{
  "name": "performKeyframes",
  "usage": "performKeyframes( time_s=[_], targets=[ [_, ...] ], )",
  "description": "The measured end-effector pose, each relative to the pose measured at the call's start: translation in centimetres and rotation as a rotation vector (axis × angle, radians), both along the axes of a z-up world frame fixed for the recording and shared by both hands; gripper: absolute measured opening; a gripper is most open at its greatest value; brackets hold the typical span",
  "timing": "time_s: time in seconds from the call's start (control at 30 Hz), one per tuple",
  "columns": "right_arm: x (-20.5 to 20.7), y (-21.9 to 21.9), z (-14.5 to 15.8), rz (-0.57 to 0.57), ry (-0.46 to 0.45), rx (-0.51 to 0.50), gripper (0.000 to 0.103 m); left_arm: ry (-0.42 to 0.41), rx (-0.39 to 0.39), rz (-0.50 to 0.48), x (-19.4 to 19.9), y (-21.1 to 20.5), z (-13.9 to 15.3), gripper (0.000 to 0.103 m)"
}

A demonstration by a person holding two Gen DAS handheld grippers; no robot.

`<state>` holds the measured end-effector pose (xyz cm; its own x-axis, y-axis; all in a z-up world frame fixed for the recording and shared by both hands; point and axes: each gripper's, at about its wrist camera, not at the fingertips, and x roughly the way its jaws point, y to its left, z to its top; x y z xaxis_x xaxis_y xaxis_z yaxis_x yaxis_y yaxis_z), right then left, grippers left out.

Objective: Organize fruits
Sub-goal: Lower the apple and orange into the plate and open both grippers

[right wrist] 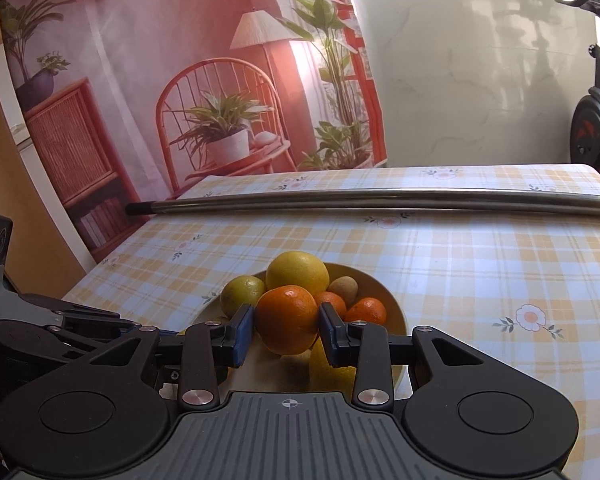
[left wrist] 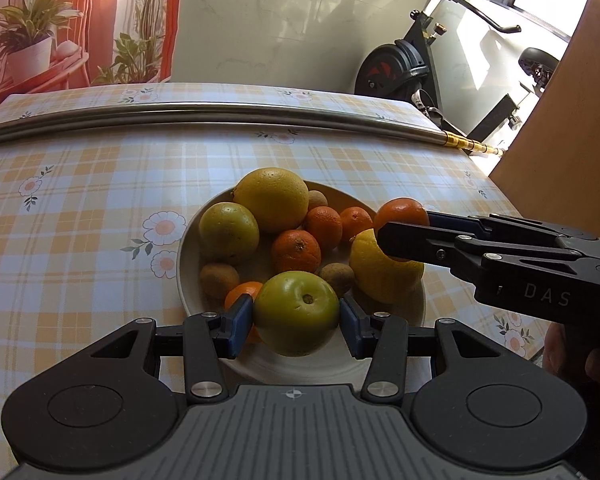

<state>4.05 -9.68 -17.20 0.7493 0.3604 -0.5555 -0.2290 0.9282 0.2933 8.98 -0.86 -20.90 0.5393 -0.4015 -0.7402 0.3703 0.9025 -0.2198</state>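
A green apple (left wrist: 296, 312) is pinched between the blue pads of the left gripper (left wrist: 296, 322), low in the centre of the left wrist view, over the near rim of the bowl (left wrist: 188, 248). A mandarin (right wrist: 287, 319) is clamped by the right gripper (right wrist: 286, 330) at the centre of the right wrist view, over the bowl's right side. Whether these two fruits are being lifted out or set in cannot be told.

The bowl is seen well filled: a large yellow citrus (left wrist: 272, 199) at the back, a greenish-yellow one (left wrist: 228, 233) to its left, another yellow fruit (left wrist: 380, 268) at the right, several small mandarins and brown kiwis between them. No loose fruit is seen on the checked tablecloth (left wrist: 80, 208), so the task is judged nearly done if the bowl is the goal.

A metal pole (left wrist: 220, 114) is laid across the table well behind the bowl; an exercise bike (left wrist: 412, 68) stands at upper right. Space is tight: the two grippers are held close over the bowl, and stacked fruit could be knocked and rolled.
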Motion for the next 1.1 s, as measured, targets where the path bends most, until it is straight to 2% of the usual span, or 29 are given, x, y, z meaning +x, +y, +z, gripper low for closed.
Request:
performKeyframes(
  time_s=[0.37, 0.77, 0.9, 1.1],
  targets=[
    [-0.3, -0.1, -0.7, 0.014, 0.036, 0.003, 0.032, 0.016, -0.006, -0.042, -0.4, -0.6, -0.3, 0.05],
    [-0.3, 0.1, -0.9, 0.021, 0.048, 0.003, 0.032, 0.025, -0.001, -0.029, -0.4, -0.5, -0.4, 0.049],
    [-0.3, 0.2, -1.1, 0.03, 0.058, 0.001, 0.032, -0.004, -0.002, 0.001, -0.6, -0.2, 0.0, 0.049],
    [-0.4, 0.9, -1.4, 0.067, 0.082, -0.02, 0.032, -0.063, 0.006, 0.103, -0.4, 0.9, 0.8, 0.049]
  ],
)
